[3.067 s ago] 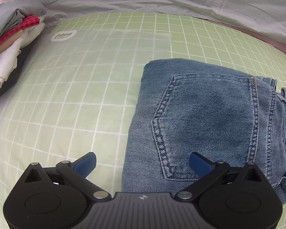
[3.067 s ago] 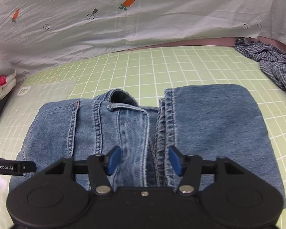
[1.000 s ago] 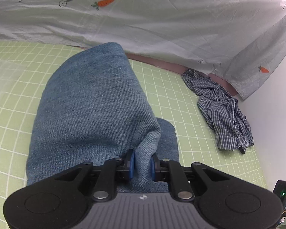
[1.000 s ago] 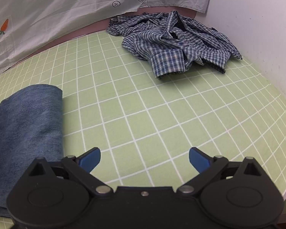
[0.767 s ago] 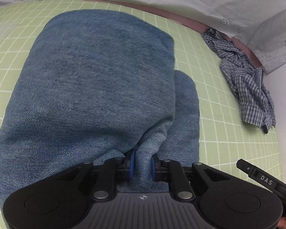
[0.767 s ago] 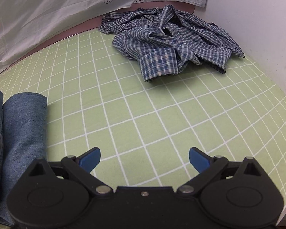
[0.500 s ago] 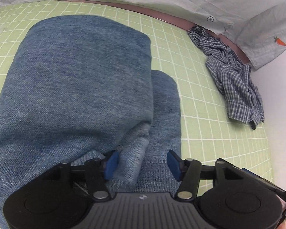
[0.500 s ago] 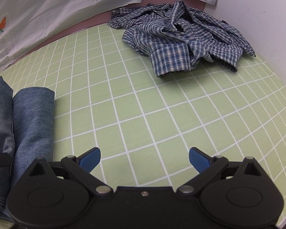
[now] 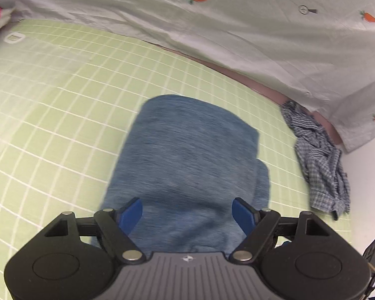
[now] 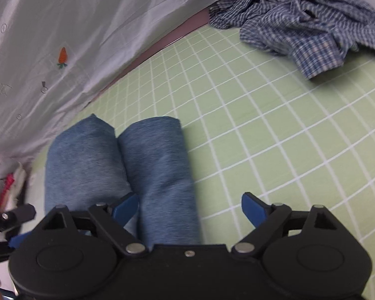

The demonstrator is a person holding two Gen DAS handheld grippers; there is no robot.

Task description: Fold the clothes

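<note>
Right wrist: checked shirt [image 10: 310, 22] beyond folded jeans [image 10: 127, 172].

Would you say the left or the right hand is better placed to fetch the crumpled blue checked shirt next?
Right, probably: the crumpled blue checked shirt lies on its side of the folded blue denim jeans, and the right tongs are open, pinching nothing.

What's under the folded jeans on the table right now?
The folded jeans lie on the green grid mat. Whether anything lies beneath them cannot be seen; the denim covers that patch.
</note>
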